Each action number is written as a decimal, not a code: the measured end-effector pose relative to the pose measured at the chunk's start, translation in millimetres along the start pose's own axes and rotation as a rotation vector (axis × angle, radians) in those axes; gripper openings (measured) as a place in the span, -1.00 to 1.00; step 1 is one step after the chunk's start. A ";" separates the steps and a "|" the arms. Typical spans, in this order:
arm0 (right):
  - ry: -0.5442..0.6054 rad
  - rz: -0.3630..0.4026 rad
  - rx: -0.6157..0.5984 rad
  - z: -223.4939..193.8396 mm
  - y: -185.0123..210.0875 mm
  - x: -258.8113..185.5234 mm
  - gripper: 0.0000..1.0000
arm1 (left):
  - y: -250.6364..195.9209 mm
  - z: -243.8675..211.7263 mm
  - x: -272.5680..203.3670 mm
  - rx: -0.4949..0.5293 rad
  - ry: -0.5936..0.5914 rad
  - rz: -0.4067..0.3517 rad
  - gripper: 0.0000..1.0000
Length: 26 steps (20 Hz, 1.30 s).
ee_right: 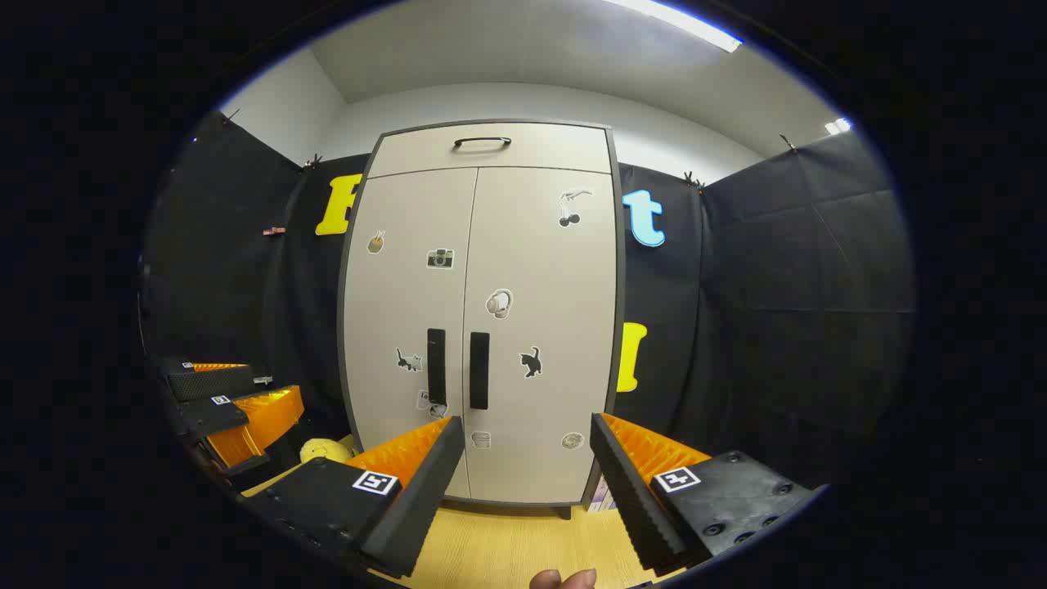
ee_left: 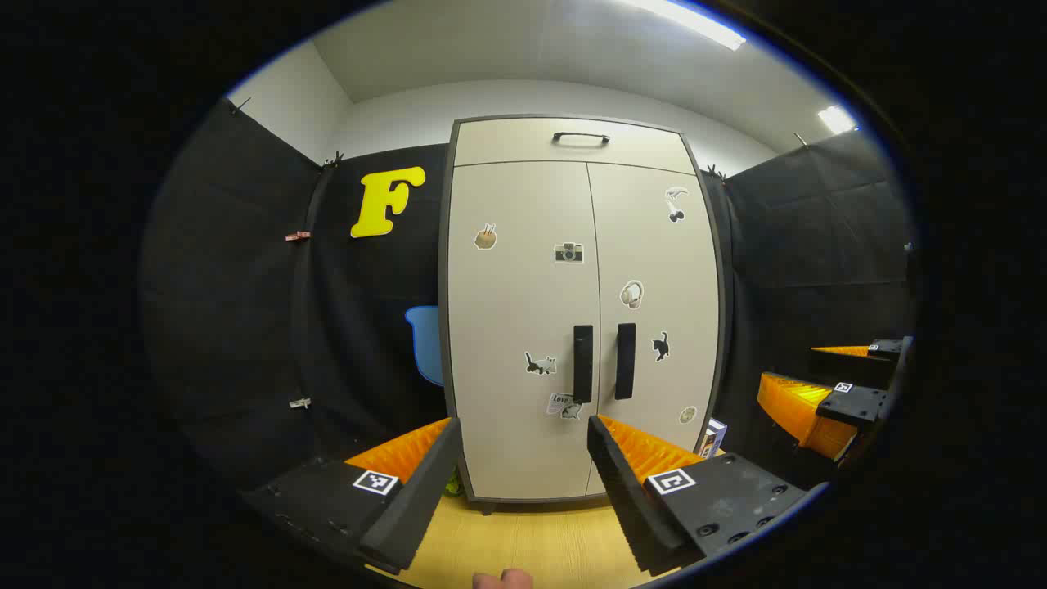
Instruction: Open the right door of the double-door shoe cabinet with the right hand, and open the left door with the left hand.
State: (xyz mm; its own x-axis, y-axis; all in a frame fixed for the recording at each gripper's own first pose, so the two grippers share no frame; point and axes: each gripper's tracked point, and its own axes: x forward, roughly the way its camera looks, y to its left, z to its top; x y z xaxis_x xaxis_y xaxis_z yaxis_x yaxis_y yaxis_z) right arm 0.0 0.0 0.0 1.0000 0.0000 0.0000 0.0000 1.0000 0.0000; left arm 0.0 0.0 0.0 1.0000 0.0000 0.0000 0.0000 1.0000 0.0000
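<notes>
The pale shoe cabinet (ee_left: 523, 311) (ee_right: 483, 327) stands ahead with both doors closed. Its left door handle (ee_left: 582, 363) (ee_right: 436, 366) and right door handle (ee_left: 626, 361) (ee_right: 479, 370) are dark vertical bars side by side at the middle seam. My left gripper (ee_left: 523, 446) is open, well short of the doors, with nothing between its fingers. My right gripper (ee_right: 527, 446) is open too, also short of the cabinet. In the left gripper view the right gripper (ee_left: 826, 393) shows at the far right; in the right gripper view the left gripper (ee_right: 229, 409) shows at the far left.
A drawer with a dark handle (ee_left: 580, 137) (ee_right: 482, 142) tops the cabinet. Stickers dot both doors. A wooden floor (ee_left: 532, 540) lies below. A yellow soft toy (ee_right: 325, 449) sits left of the cabinet's foot, a small box (ee_left: 713, 436) at its right. Black cloth walls surround.
</notes>
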 end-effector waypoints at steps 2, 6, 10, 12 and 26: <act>0.001 0.005 0.003 -0.1 1.6 -0.7 0.95 | 0.8 0.1 -0.9 0.003 -0.001 0.002 0.89; 0.007 0.013 0.023 -1.7 3.7 -0.8 0.95 | 0.7 -0.1 -1.3 0.005 0.000 0.004 0.89; 0.005 0.011 0.020 -0.2 4.1 -2.8 0.95 | 0.3 -1.3 -1.8 0.012 0.003 0.006 0.90; 0.007 0.009 0.021 0.1 3.7 -2.9 0.94 | 0.2 -1.4 -2.2 0.007 0.005 0.004 0.89; 0.024 0.027 0.025 -4.9 7.6 8.7 0.95 | 5.3 -4.0 -3.2 0.007 0.006 0.018 0.90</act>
State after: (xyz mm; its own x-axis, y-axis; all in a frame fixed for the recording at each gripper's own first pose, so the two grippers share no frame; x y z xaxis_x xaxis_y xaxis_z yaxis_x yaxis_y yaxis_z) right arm 8.7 7.6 -4.9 0.9993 0.0275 -0.0234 -0.0269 0.9993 0.0253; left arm -3.2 5.3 -4.0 0.9998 0.0182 -0.0063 -0.0182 0.9998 0.0073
